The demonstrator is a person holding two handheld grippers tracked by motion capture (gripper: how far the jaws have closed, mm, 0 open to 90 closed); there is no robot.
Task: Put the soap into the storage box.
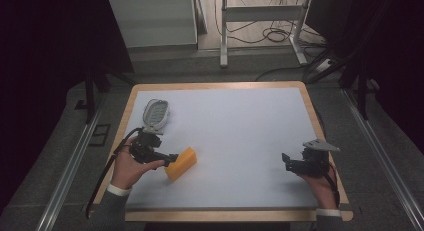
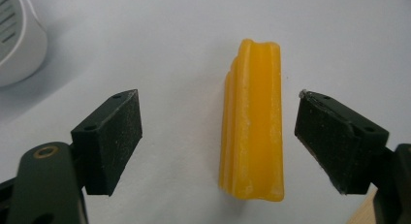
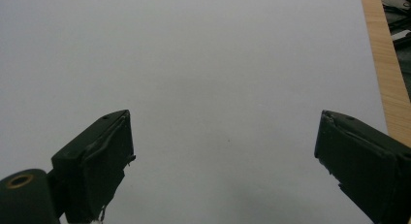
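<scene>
Left gripper [image 1: 167, 160] sitting at about 8 o'clock on the white table top [image 1: 235, 126], jaws spread wide either side of the yellow block [image 1: 181, 163], not touching it. Seen up close from the left gripper view: yellow block [image 2: 253, 122] lying lengthwise between the two black pads [image 2: 114, 139], a clear gap on both sides (closer to the right pad than the left, though). Ribbed along its long faces, looks waxy or plastic. Just past the left gripper at 10 o'clock, a white oval gadget with slotted face [image 1: 156, 112], apart from the block. Right gripper [image 1: 289, 162] over at 4 o'clock near the wooden table edge [image 1: 320, 136], jaws also wide apart, nothing but bare white surface between them.
</scene>
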